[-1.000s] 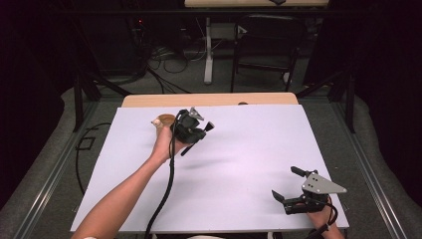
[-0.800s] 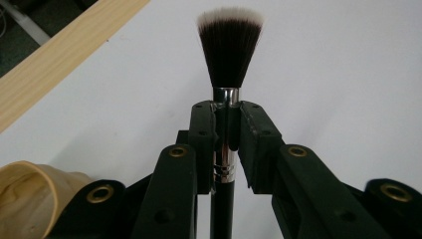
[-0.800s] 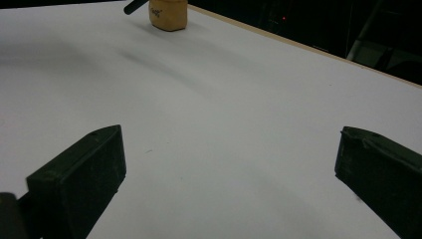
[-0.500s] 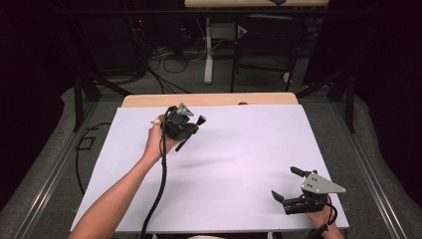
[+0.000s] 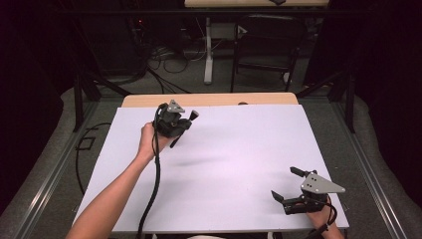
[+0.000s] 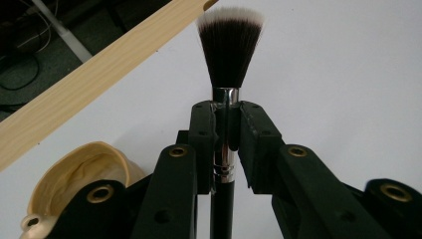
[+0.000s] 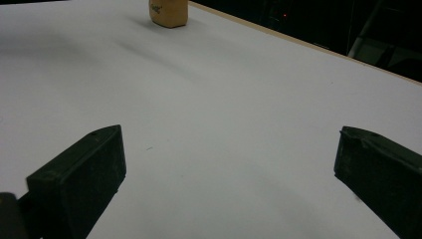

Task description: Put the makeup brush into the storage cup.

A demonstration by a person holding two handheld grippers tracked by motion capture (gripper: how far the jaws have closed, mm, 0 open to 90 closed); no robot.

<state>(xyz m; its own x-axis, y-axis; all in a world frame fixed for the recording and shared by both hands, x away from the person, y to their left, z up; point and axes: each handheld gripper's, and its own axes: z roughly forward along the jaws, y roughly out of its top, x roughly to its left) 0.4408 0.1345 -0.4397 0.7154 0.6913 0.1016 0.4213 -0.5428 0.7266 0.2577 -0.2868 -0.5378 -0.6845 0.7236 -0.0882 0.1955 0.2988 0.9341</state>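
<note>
My left gripper (image 5: 180,123) hovers over the far left part of the white table top (image 5: 239,149), shut on a black makeup brush (image 5: 193,116). In the left gripper view the jaws clamp the brush's silver ferrule (image 6: 225,149), and the dark, white-tipped bristles (image 6: 230,47) stick out past the left gripper (image 6: 228,113). A tan cup-like container (image 6: 82,172) sits just below and beside the jaws. That tan container (image 7: 169,12) stands far off in the right gripper view. My right gripper (image 5: 284,182) rests at the near right corner, open, with nothing between the jaws of the right gripper (image 7: 226,164).
A strip of bare wood (image 5: 209,99) runs along the table's far edge. Behind it are a table leg (image 5: 208,55), floor cables (image 5: 164,55) and a dark chair (image 5: 266,50). The left gripper's cable (image 5: 155,184) trails along the forearm to the near edge.
The left hand has carried the brush leftward and slightly toward the far edge, now covering the tan container in the high view. The right gripper has stayed put.
</note>
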